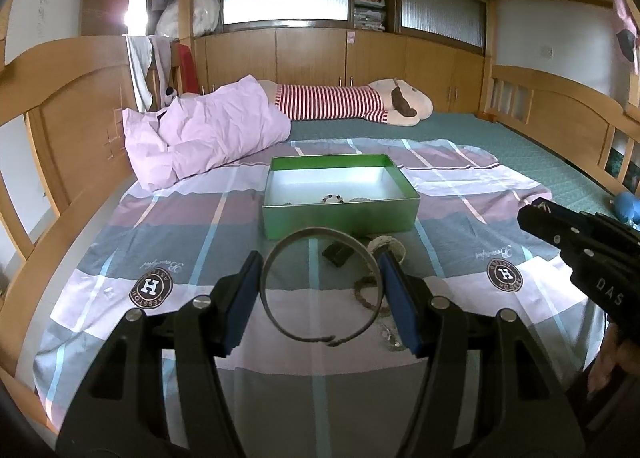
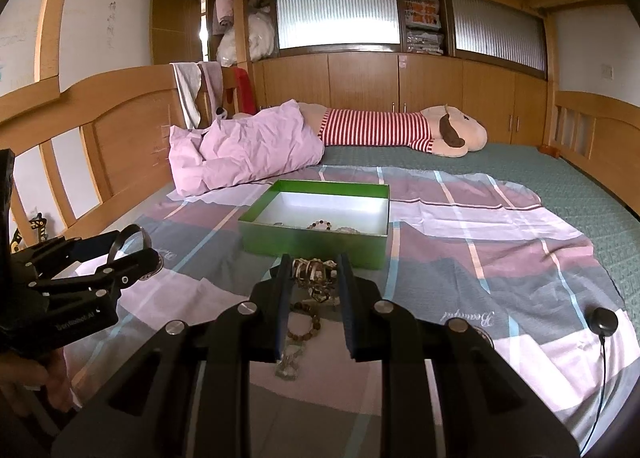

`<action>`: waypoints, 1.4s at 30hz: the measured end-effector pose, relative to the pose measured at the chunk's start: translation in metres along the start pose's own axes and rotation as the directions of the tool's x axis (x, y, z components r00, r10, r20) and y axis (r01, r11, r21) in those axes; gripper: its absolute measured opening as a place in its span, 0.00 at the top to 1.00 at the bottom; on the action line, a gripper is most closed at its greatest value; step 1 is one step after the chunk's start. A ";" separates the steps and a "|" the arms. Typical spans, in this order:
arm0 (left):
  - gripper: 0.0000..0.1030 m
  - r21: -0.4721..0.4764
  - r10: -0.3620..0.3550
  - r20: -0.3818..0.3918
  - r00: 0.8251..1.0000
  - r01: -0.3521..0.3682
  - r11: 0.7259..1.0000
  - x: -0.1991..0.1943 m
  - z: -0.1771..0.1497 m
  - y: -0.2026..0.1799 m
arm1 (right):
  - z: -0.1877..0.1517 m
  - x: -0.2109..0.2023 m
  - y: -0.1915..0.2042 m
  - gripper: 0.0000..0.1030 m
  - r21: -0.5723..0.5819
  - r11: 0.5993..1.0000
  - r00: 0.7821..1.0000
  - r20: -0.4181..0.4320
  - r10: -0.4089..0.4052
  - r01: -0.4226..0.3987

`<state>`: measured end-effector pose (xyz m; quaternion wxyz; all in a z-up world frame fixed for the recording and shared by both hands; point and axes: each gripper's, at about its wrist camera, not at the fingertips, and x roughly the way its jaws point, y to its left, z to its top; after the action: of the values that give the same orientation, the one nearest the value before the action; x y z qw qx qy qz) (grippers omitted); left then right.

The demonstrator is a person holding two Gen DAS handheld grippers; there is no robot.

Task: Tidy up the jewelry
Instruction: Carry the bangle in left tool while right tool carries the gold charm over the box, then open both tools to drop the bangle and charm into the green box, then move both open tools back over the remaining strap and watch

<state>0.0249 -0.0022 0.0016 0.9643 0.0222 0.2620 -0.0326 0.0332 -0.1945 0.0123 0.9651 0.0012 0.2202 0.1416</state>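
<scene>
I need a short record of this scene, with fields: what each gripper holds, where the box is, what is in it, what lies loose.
left gripper: shut on thin metal bangle, held above the bedsheet
right gripper: shut on a bundle of jewelry
green box: open, on the bedsheet beyond both grippers
box contents: beaded bracelet, other pieces partly hidden by the wall
loose on sheet: brown bead bracelet

Soft daylight, glare by doorway (image 1: 130, 14), fisheye-bent edges, sharp focus
</scene>
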 end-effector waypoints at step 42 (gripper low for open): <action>0.07 -0.101 -0.079 0.043 0.996 0.083 0.991 0.168 0.142 0.031 | 0.105 0.159 -0.058 0.57 0.155 0.987 0.991 0.120 -0.066 0.047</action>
<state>0.2431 0.0113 0.0396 0.9669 -0.0387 0.2453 -0.0583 0.2308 -0.2008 0.0364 0.9777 0.0773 0.1697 0.0968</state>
